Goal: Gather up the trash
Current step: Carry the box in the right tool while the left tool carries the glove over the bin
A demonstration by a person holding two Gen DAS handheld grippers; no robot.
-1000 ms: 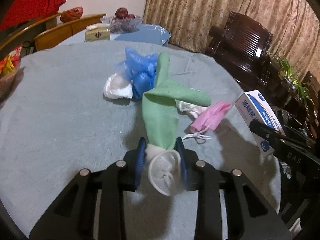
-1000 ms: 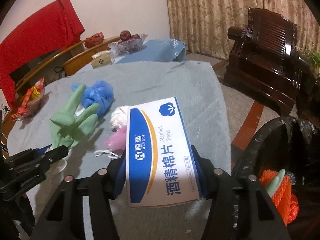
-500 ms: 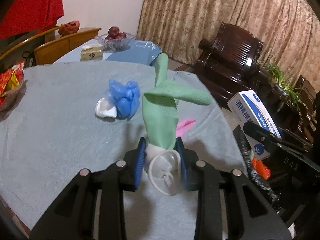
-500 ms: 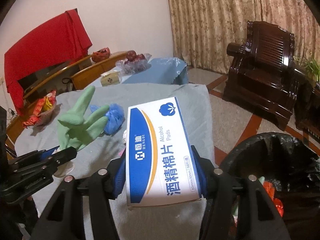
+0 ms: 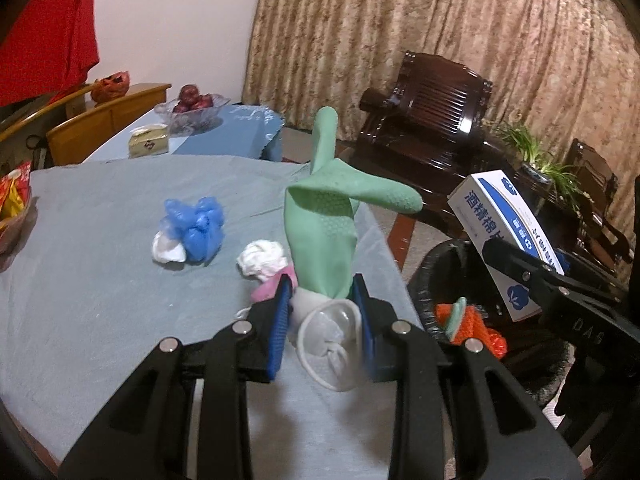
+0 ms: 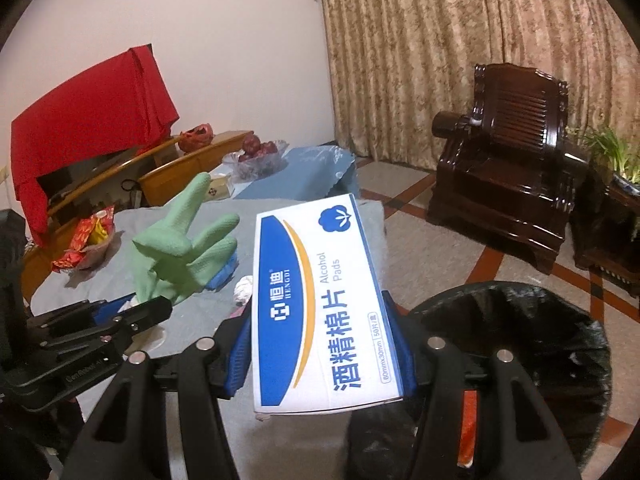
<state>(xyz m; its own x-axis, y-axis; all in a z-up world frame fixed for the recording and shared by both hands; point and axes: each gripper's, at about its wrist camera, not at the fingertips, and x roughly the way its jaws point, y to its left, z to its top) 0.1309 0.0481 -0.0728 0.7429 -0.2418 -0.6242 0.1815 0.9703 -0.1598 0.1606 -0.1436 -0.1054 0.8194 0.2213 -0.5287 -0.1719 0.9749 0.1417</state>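
My left gripper is shut on a green rubber glove by its white cuff, holding it upright above the table's right end. The glove also shows in the right wrist view. My right gripper is shut on a white and blue alcohol pads box, held near the rim of a black-lined trash bin. The bin holds orange netting and another green glove. On the grey table lie a blue plastic wad, white crumpled tissue and a pink mask.
A snack basket sits at the table's left edge. A second table behind carries a fruit bowl and a tissue box. Dark wooden armchairs and a potted plant stand right of the bin, before curtains.
Both grippers have risen and swung right toward the bin with their loads. The bin's inside has come into the left wrist view; the table trash now lies further back and left.
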